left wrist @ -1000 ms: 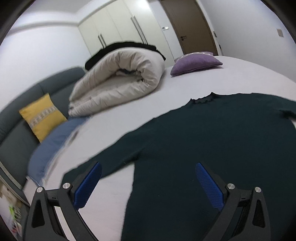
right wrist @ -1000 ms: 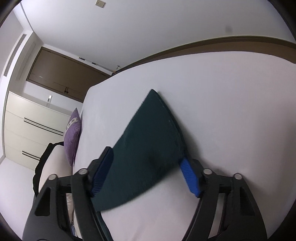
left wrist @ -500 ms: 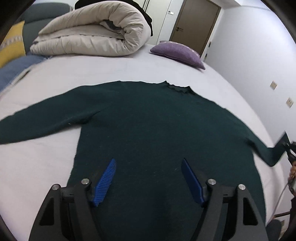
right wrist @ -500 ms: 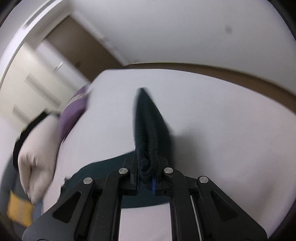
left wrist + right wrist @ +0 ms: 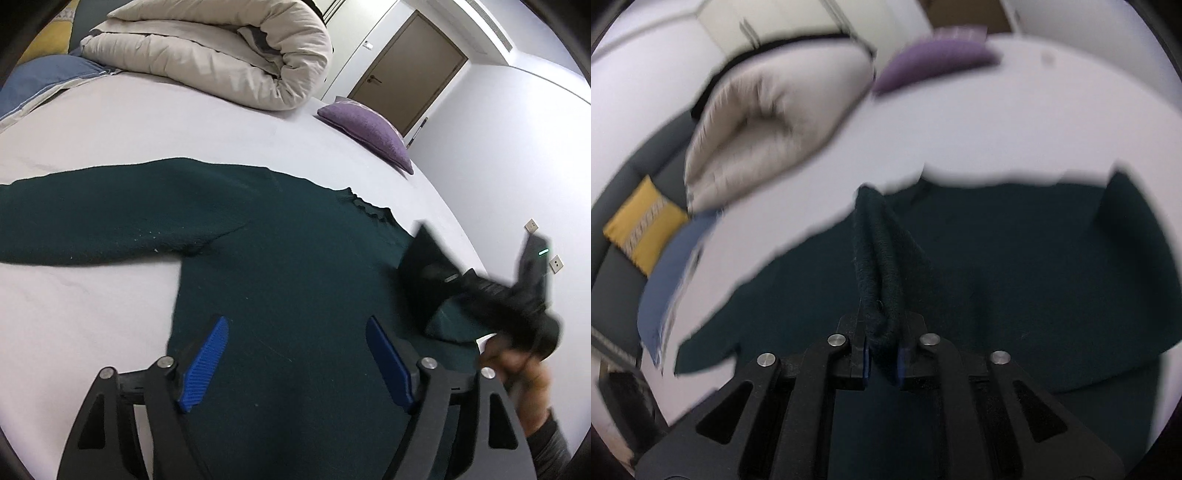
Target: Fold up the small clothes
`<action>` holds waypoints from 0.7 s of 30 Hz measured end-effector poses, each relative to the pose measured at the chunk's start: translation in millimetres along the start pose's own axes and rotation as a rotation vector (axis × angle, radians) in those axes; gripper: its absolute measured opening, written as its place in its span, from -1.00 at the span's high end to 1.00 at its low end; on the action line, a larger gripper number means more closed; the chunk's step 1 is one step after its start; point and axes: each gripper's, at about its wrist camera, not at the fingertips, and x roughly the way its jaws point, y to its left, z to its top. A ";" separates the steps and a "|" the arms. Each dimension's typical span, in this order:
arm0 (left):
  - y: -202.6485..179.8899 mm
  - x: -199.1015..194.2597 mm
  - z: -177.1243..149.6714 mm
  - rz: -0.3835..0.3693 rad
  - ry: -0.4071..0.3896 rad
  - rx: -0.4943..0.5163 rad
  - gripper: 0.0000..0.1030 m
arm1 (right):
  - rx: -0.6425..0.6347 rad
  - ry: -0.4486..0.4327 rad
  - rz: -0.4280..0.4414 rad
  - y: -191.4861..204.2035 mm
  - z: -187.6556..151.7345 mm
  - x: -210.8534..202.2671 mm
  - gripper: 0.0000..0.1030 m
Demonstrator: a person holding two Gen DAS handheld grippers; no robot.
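Observation:
A dark green sweater (image 5: 288, 266) lies flat on the white bed (image 5: 110, 122), its left sleeve (image 5: 92, 218) stretched out to the left. My left gripper (image 5: 297, 363) is open and empty, hovering over the sweater's lower body. My right gripper (image 5: 882, 363) is shut on the cuff of the right sleeve (image 5: 879, 258) and holds it over the sweater's body (image 5: 1034, 280). In the left wrist view the right gripper (image 5: 491, 295) shows blurred at the right, with the sleeve folding inward.
A rolled beige duvet (image 5: 221, 55) and a purple pillow (image 5: 369, 133) lie at the far side of the bed. A blue cloth (image 5: 40, 81) and a yellow cushion (image 5: 646, 225) on a grey sofa sit to the left. A wall runs along the right bed edge.
My right gripper closed on the right sleeve cuff and carried it inward over the sweater's body. My left gripper swung right to face the sweater and stayed open.

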 end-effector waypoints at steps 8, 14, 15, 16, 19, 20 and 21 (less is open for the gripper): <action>-17.4 28.4 1.5 -0.052 0.057 -0.018 -0.77 | -0.033 0.015 0.071 -42.9 -62.5 -32.9 -0.18; -70.9 81.9 13.7 -0.076 0.144 0.042 -0.57 | 0.105 -0.034 0.129 -71.9 -82.9 -118.9 -0.18; -76.9 92.4 17.3 -0.080 0.163 0.040 -0.45 | 0.131 -0.051 0.146 -85.3 -85.7 -135.0 -0.18; -83.0 104.1 21.4 -0.079 0.183 0.039 -0.39 | 0.155 -0.067 0.163 -97.1 -88.6 -144.3 -0.18; -98.2 130.3 31.5 -0.048 0.222 0.057 -0.18 | 0.188 -0.129 0.206 -123.4 -94.1 -163.7 -0.19; -102.8 134.6 33.4 -0.043 0.224 0.064 -0.13 | 0.192 -0.145 0.216 -126.9 -93.1 -165.5 -0.20; -107.4 137.4 34.9 -0.038 0.228 0.075 -0.04 | 0.200 -0.159 0.226 -132.0 -93.9 -166.8 -0.20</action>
